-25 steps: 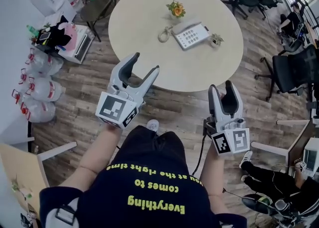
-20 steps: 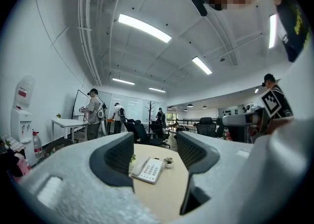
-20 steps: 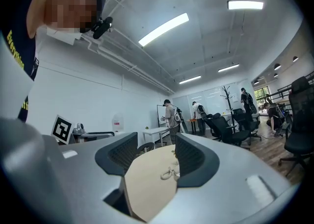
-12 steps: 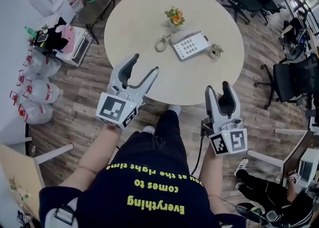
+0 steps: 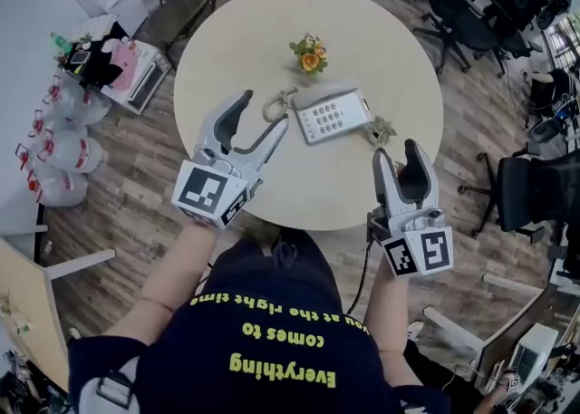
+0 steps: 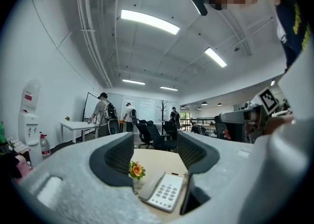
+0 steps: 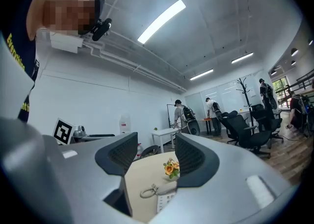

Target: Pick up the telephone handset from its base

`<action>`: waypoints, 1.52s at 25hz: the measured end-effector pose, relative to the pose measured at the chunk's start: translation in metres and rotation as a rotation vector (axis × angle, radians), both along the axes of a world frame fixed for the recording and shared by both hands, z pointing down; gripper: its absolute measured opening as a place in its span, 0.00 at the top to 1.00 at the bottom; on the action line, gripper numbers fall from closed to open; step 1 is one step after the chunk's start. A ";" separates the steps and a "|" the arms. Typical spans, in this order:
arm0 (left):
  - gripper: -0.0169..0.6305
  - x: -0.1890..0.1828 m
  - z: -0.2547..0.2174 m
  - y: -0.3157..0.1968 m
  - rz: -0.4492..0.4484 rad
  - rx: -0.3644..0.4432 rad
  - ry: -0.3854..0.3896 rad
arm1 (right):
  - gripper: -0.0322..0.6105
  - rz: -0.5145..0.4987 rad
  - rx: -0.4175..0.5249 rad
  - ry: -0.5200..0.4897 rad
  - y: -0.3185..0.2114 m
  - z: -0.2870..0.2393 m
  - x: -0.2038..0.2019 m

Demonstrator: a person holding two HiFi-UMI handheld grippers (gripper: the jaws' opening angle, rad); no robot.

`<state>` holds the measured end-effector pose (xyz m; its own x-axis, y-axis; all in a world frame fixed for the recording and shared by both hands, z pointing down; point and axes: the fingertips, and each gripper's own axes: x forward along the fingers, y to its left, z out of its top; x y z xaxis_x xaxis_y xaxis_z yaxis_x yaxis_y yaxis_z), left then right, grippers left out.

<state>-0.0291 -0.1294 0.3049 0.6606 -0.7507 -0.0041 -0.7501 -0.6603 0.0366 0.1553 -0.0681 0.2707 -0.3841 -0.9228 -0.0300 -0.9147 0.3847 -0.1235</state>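
Note:
A white telephone [image 5: 333,116] lies on the round beige table [image 5: 236,32], its handset [image 5: 314,95] resting along the base's far-left side and a coiled cord [image 5: 272,106] trailing to the left. My left gripper [image 5: 263,113] is open over the table, just left of the cord and phone. My right gripper [image 5: 397,151] is open at the table's near right edge, short of the phone. In the left gripper view the telephone [image 6: 164,192] shows low between the spread fingers. In the right gripper view the cord [image 7: 147,191] and part of the telephone [image 7: 166,199] show between the fingers.
A small pot of orange flowers [image 5: 309,52] stands behind the phone, and a tiny plant [image 5: 379,129] sits right of it. A chair [image 5: 186,4] is at the table's far left, water jugs [image 5: 54,145] on the floor at left, black office chairs [image 5: 535,190] at right.
The person has stepped toward the table. Both grippers, formerly over the floor, now reach over its near edge, closer to the phone. Both stayed open.

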 end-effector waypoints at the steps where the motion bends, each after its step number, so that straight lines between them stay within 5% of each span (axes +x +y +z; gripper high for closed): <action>1: 0.54 0.007 0.001 -0.007 -0.009 -0.002 -0.003 | 0.58 -0.008 0.003 -0.003 -0.009 -0.001 0.008; 14: 0.54 0.043 0.003 -0.051 -0.060 -0.020 -0.015 | 0.58 -0.069 -0.056 -0.037 -0.063 0.021 0.043; 27: 0.54 0.048 0.025 -0.085 0.019 -0.069 -0.024 | 0.59 0.094 -0.028 -0.076 -0.089 0.024 0.054; 38: 0.59 0.066 0.078 -0.118 0.086 -0.153 -0.052 | 0.59 0.147 -0.143 -0.120 -0.104 0.077 0.059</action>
<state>0.0367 -0.2469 0.3828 0.7188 -0.6807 0.1414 -0.6946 -0.7118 0.1045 0.2142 -0.1723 0.3481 -0.2465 -0.9668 0.0680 -0.9351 0.2188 -0.2787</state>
